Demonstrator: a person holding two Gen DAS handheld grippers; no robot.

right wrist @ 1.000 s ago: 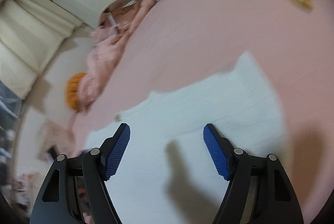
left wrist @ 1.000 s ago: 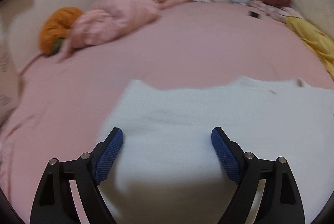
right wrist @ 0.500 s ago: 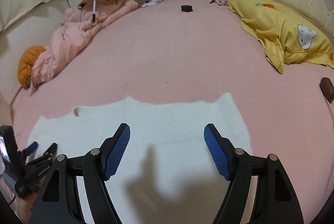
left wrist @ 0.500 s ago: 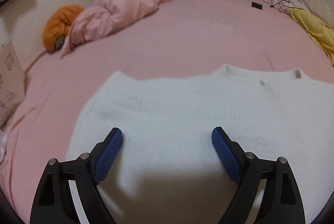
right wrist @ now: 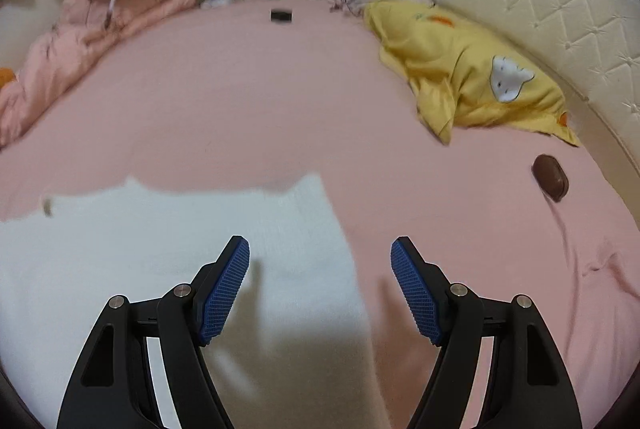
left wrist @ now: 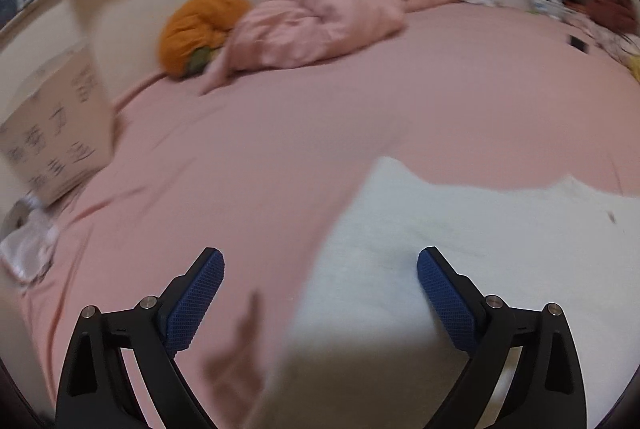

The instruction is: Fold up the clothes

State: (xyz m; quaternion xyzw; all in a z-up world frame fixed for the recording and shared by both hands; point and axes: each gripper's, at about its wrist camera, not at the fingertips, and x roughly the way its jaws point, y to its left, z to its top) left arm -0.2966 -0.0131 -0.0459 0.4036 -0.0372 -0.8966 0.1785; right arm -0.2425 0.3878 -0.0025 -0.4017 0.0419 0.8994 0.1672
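Observation:
A white knit sweater [left wrist: 460, 249] lies flat on the pink bed sheet [left wrist: 320, 109]; it also shows in the right wrist view [right wrist: 160, 249]. My left gripper [left wrist: 320, 269] is open and empty above the sweater's left edge, its left finger over bare sheet. My right gripper [right wrist: 320, 261] is open and empty above the sweater's right edge, its right finger over bare sheet. Both views are blurred by motion.
A crumpled pink duvet [left wrist: 316, 17] and an orange cushion [left wrist: 196, 29] lie at the far left. A cardboard box [left wrist: 56, 133] stands at the left bed edge. A yellow pillow [right wrist: 472, 69], a brown object [right wrist: 550, 177] and the padded headboard [right wrist: 540, 9] are on the right.
My left gripper has swung left from over the sweater's middle to its left edge. My right gripper has swung right to the sweater's right edge. Both stay open.

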